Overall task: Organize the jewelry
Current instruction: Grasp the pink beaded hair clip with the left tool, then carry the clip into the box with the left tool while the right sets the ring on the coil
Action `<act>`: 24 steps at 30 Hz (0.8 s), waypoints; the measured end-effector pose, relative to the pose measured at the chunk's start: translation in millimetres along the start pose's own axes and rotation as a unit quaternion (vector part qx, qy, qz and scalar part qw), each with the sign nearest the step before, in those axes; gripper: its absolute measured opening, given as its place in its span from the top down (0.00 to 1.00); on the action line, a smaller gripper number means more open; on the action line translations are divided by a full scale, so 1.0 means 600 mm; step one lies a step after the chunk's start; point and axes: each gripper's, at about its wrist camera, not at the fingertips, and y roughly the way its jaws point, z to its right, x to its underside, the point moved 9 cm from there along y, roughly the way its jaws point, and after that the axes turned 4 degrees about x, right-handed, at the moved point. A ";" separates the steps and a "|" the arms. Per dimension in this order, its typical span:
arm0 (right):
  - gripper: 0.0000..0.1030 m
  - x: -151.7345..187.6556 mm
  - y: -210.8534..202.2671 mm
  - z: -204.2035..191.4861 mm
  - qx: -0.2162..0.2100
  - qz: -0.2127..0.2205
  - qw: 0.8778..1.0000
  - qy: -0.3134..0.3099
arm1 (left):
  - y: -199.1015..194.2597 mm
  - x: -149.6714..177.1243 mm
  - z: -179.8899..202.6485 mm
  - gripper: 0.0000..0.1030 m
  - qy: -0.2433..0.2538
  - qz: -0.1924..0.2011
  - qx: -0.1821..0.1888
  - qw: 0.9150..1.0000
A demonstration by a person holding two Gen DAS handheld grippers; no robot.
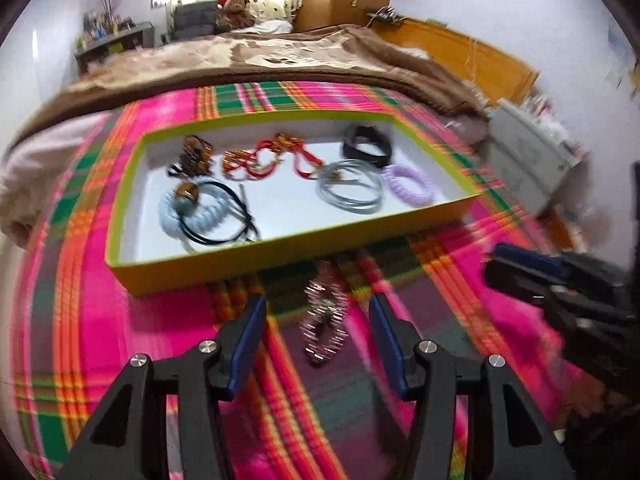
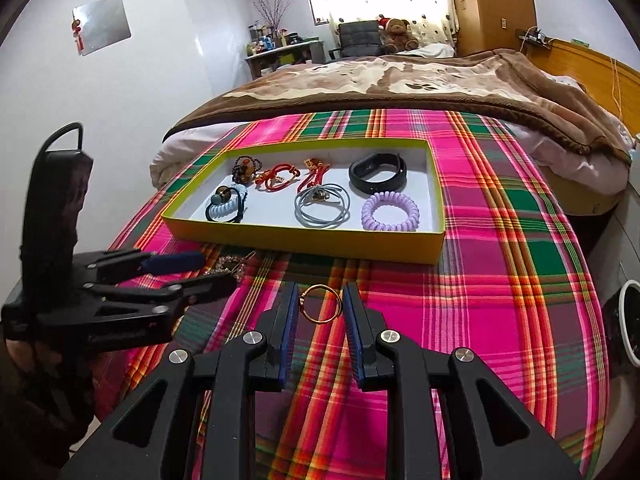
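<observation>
Your right gripper [image 2: 320,308] pinches a thin, stiff, slippery gold ring [image 2: 323,305] edge-on between half-closed pads, so hold gently, while your left gripper [image 1: 318,320] gapes empty around the limp, light beaded bracelet [image 1: 324,314] at the tray's [image 1: 280,246] 6 o'clock; take its middle.

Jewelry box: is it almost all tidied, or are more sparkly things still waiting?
Mostly done: the yellow box already holds the purple coil hair tie, the black band and several cords. In hand: the right tongs appear to pinch a gold ring. Left: the beaded bracelet lies on the plaid cloth, between the open left tongs.
</observation>
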 end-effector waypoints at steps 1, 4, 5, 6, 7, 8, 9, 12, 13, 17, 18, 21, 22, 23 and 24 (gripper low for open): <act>0.77 0.000 0.000 0.001 -0.001 0.000 1.000 0.000 | 0.004 0.000 -0.002 0.46 0.009 -0.002 -0.018 1.000; 0.77 -0.001 0.001 -0.002 -0.005 0.001 1.000 -0.002 | 0.011 0.004 -0.001 0.46 0.021 -0.007 -0.035 0.999; 0.77 -0.002 0.001 -0.002 -0.006 0.002 1.000 -0.003 | 0.011 0.005 0.003 0.46 0.026 -0.007 -0.035 0.999; 0.77 -0.002 0.001 -0.003 -0.006 0.003 1.000 -0.003 | 0.011 0.005 0.005 0.46 0.029 -0.008 -0.033 0.999; 0.77 -0.002 0.002 -0.002 -0.007 0.003 1.000 -0.003 | 0.012 0.006 0.008 0.46 0.032 -0.009 -0.030 0.999; 0.77 -0.002 0.002 -0.002 -0.007 0.003 1.000 -0.002 | 0.013 0.007 0.010 0.46 0.032 -0.010 -0.027 0.999; 0.77 -0.002 0.002 -0.001 -0.008 0.003 1.000 -0.001 | 0.014 0.006 0.011 0.46 0.033 -0.010 -0.030 0.999; 0.77 -0.003 0.003 0.001 -0.009 0.003 1.000 0.001 | 0.017 0.004 0.013 0.56 0.038 -0.009 -0.037 0.999; 0.77 -0.003 0.004 0.001 -0.009 0.002 1.000 0.001 | 0.016 0.004 0.015 0.61 0.039 -0.008 -0.034 0.999; 0.77 -0.002 0.004 0.003 -0.009 0.001 1.000 0.003 | 0.013 0.002 0.014 0.75 0.036 -0.007 -0.032 0.999; 0.77 -0.001 0.005 0.003 -0.008 0.000 1.000 0.003 | 0.013 0.003 0.013 0.77 0.034 -0.007 -0.032 0.999; 0.77 -0.002 0.006 0.004 -0.008 0.000 1.000 0.003 | 0.012 0.003 0.014 0.79 0.033 -0.006 -0.031 0.999; 0.77 -0.002 0.006 0.004 -0.008 0.000 1.000 0.003 | 0.011 0.004 0.014 0.79 0.033 -0.006 -0.030 0.999; 0.77 -0.002 0.005 0.004 -0.009 0.000 1.000 0.003 | 0.011 0.004 0.014 0.79 0.033 -0.006 -0.030 0.999; 0.77 -0.002 0.005 0.004 -0.009 0.000 1.000 0.003 | 0.011 0.004 0.015 0.79 0.032 -0.006 -0.030 0.999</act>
